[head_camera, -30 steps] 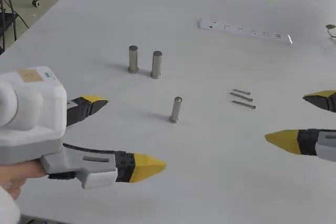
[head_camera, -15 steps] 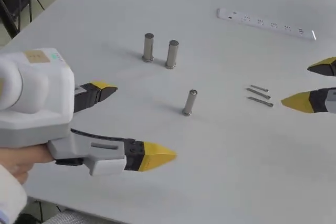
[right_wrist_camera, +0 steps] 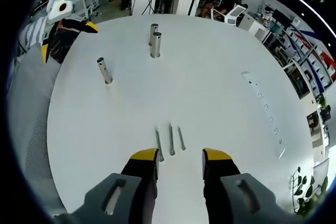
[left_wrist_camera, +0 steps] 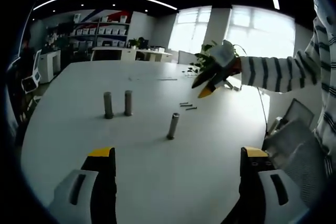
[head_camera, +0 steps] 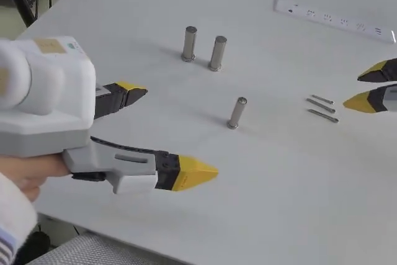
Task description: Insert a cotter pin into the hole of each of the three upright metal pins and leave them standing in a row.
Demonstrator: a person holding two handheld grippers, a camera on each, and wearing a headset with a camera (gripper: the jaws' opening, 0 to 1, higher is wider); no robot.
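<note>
Three cotter pins (right_wrist_camera: 170, 140) lie on desk (right_wrist_camera: 220, 77), lower centre of right gripper view, just ahead of right tongs (right_wrist_camera: 180, 157), long axes along the jaws. Right tongs half-spread, empty; left tongs (left_wrist_camera: 177, 153) wide apart, empty, farther off.

Counter (head_camera: 279, 178): white, smooth, matt with a faint sheen. Upright pins (head_camera: 237, 112): grey metal, smooth, satin finish. Cotter pins (head_camera: 322, 108): duller grey metal. Left claw (head_camera: 178, 131): white matt plastic body, black segments, yellow matt tips. Right claw (head_camera: 355, 91): tips alike. Power strip (head_camera: 335, 20): smooth white plastic.
</note>
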